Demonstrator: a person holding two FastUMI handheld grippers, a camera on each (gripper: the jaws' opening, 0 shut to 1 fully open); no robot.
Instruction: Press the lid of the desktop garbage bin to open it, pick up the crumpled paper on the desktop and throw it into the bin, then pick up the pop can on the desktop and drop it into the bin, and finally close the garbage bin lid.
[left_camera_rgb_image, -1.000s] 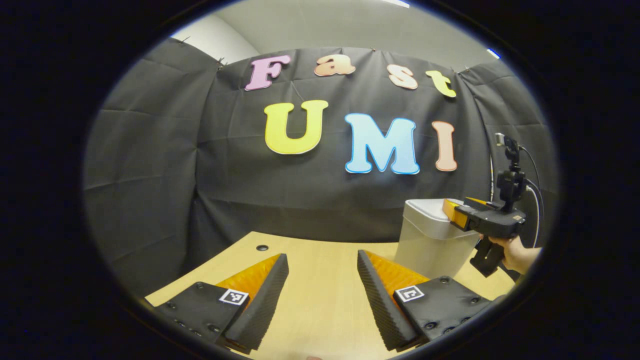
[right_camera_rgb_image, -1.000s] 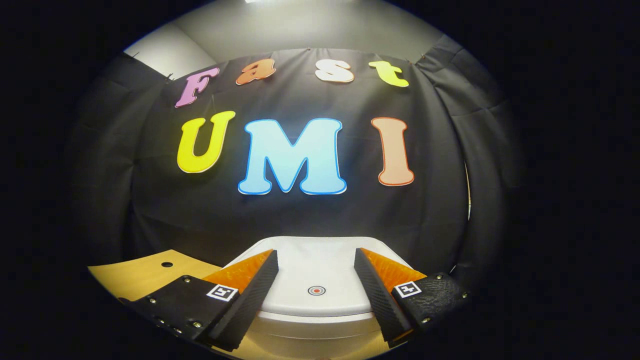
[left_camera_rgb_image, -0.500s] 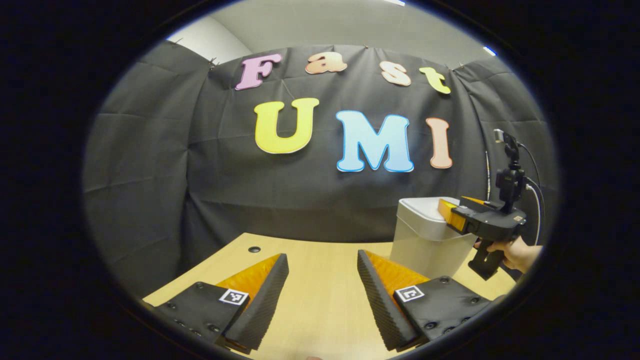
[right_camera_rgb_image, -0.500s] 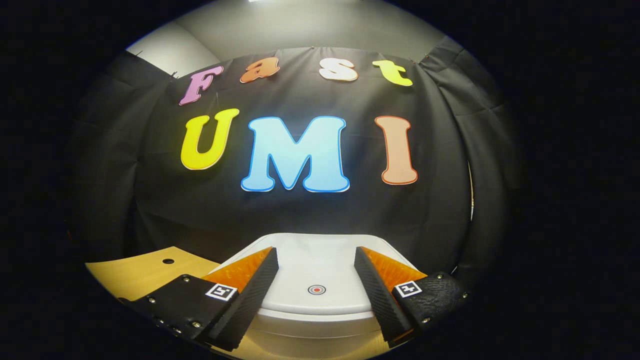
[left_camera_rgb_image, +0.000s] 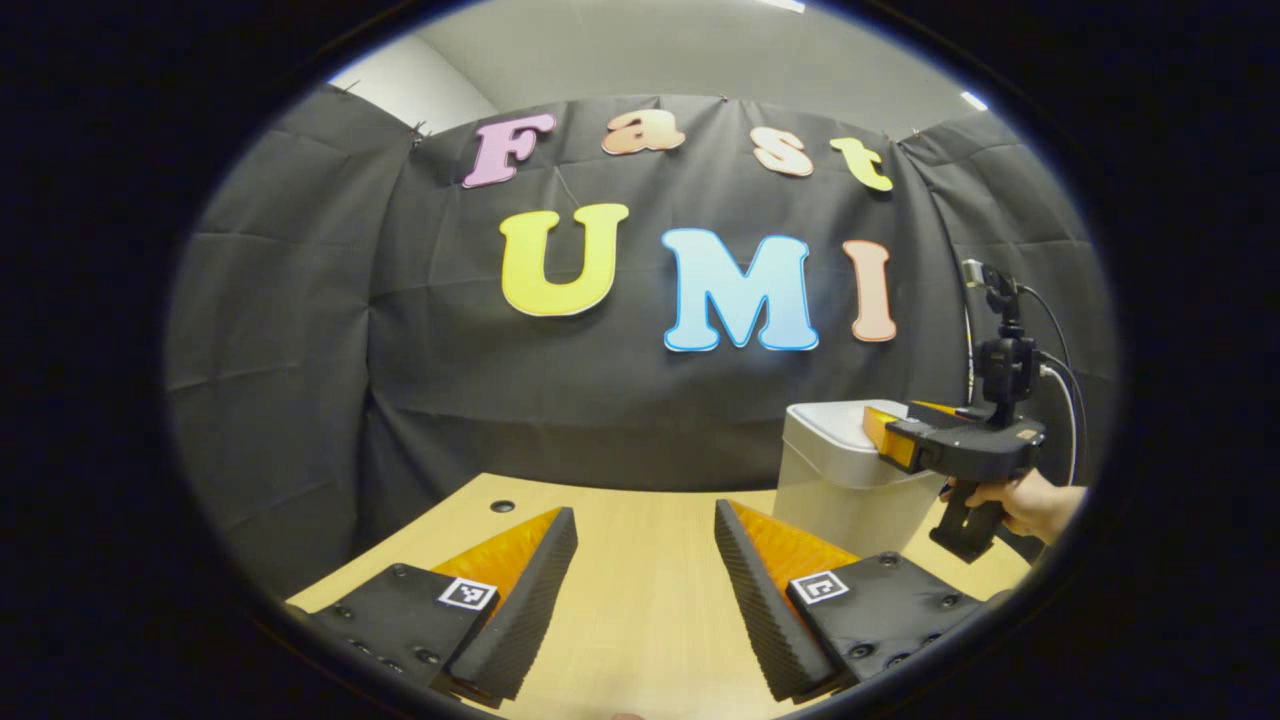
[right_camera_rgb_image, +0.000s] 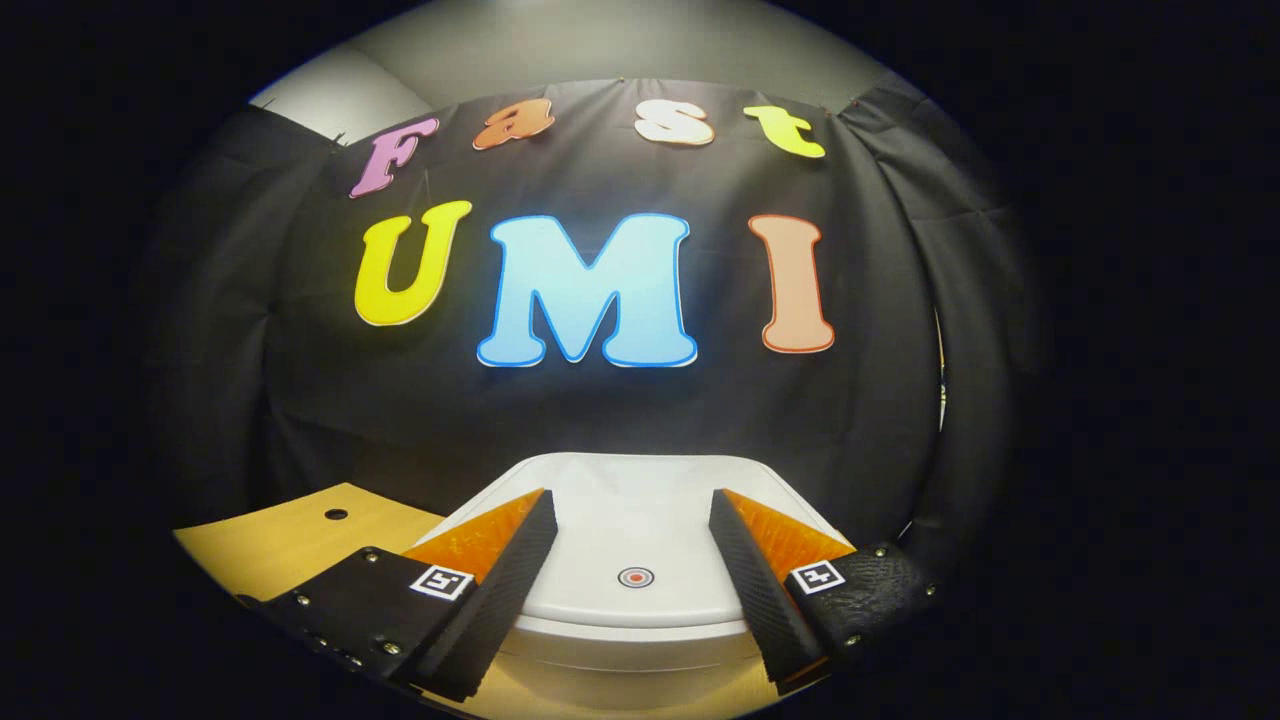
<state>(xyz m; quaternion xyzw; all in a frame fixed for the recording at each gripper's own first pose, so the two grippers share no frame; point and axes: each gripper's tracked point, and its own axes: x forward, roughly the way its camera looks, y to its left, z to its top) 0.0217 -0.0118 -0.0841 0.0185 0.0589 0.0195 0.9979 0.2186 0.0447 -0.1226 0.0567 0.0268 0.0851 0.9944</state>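
Right gripper view: garbage bin (right_camera_rgb_image: 620, 640) with lid (right_camera_rgb_image: 625, 545) down, right gripper (right_camera_rgb_image: 632, 525) spread just above that lid, round button (right_camera_rgb_image: 635, 577) between its fingers. Left gripper view: left gripper (left_camera_rgb_image: 645, 545) spread over bare desktop (left_camera_rgb_image: 640, 610), left of bin; a hand (left_camera_rgb_image: 1030, 500) holding the other tool.

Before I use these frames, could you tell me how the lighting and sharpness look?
Left gripper view: evenly lit, sharp; fisheye bends the table edge. Right gripper view: dimmer toward the edges; the bin lid is bright but keeps detail, no blur.
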